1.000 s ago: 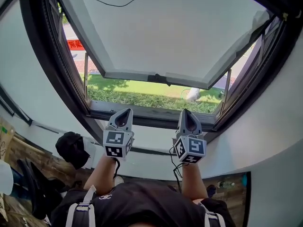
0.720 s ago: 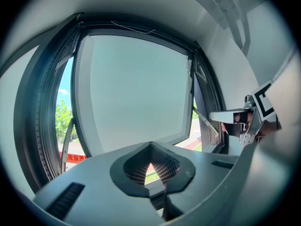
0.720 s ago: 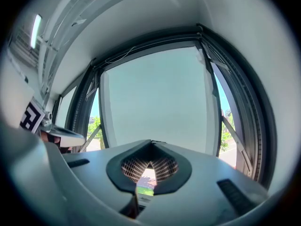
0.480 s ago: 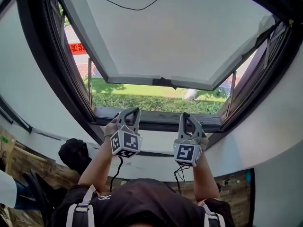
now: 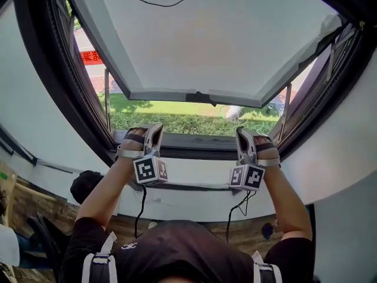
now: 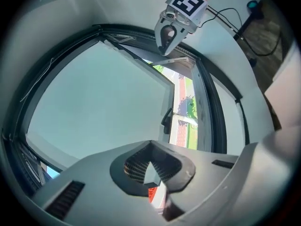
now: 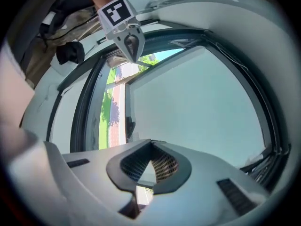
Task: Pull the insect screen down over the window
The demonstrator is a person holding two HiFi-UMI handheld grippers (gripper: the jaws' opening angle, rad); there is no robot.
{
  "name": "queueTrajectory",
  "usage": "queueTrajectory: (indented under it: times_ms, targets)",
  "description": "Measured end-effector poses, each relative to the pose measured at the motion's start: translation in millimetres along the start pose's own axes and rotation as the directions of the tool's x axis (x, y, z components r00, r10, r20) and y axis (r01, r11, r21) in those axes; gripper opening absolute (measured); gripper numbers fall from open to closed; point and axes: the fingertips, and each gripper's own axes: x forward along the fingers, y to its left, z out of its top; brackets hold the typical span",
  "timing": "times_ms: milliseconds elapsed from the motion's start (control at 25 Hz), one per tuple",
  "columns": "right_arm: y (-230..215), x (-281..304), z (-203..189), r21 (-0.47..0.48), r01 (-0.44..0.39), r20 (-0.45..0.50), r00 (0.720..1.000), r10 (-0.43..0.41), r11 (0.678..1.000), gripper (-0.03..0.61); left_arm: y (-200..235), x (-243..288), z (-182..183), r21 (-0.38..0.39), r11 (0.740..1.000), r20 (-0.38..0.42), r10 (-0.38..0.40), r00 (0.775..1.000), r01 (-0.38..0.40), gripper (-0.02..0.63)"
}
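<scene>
A dark-framed window [image 5: 194,144] fills the head view, its pale sash panel [image 5: 200,40] swung outward with a dark handle [image 5: 198,97] on its lower edge. I cannot make out the insect screen itself. My left gripper [image 5: 155,128] is shut and empty, its tips over the window's lower frame at the left. My right gripper [image 5: 241,132] is also shut and empty, at the same frame further right. The left gripper view shows its closed fingertips [image 6: 149,163] aimed at the pale panel [image 6: 99,102], and the right gripper view shows the same [image 7: 151,160].
A white sill [image 5: 188,178] runs below the frame, with grass [image 5: 194,122] and a red sign [image 5: 90,56] outside. A dark bag [image 5: 85,186] lies on the wooden floor at the left. Cables [image 5: 140,208] hang from both grippers.
Both hands have rolled over and spread apart sideways. The grippers now reach further up to the window's lower frame. Both stayed shut.
</scene>
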Motion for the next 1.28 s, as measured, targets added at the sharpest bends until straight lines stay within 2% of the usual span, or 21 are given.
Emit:
queueTrajectory:
  times_ms: [160,360,440,520,600,680,800,960,1280]
  targets:
    - [-19.0,-1.4,-7.3,-0.02,-0.001,-0.026,1.0,0.0,1.0,0.006,10.4,-1.2,-5.0,0.031,1.0,0.002,-0.003,1.0,0.003,0.012]
    - [-41.7,-8.8,-5.3,-0.127,0.104,0.017,0.995,-0.103,0.986,0.008,36.1,-15.7,1.8,-0.077,0.997,0.077,-0.003,0.997,0.009,0.026]
    - [-48.9,-12.5,-11.1,-0.143,0.112,0.027,0.994,-0.11,0.983,0.051,51.8,-21.8,0.1,-0.082,0.996,0.084,0.032,0.996,-0.025,0.075]
    - [-63.7,-15.1,-19.3,-0.12,0.109,0.005,0.994,-0.109,0.987,0.106,73.2,-24.4,-6.1,-0.052,0.995,0.074,0.084,0.994,-0.081,0.077]
    - [-87.6,-18.6,-24.7,-0.11,0.135,-0.016,0.99,-0.137,0.985,0.13,102.9,-25.4,-10.3,0.001,0.988,0.069,0.155,0.986,-0.155,0.083]
    - [-116.8,-26.1,-26.1,-0.149,0.197,-0.019,0.979,-0.202,0.969,0.13,137.0,-29.4,-11.0,0.048,0.972,0.073,0.228,0.971,-0.232,0.097]
    - [-163.4,-41.6,-24.5,-0.19,0.284,-0.009,0.957,-0.291,0.94,0.13,190.9,-39.1,-12.4,0.078,0.943,0.077,0.319,0.945,-0.324,0.1]
    - [-227.0,-62.2,-22.4,-0.194,0.375,-0.004,0.924,-0.383,0.907,0.13,271.3,-60.7,-7.5,0.1,0.879,0.101,0.458,0.883,-0.467,0.1]
    - [-338.5,-98.8,4.1,-0.186,0.535,0.014,0.84,-0.542,0.824,0.129,382.2,-89.9,-2.6,0.187,0.784,0.076,0.59,0.804,-0.592,0.098]
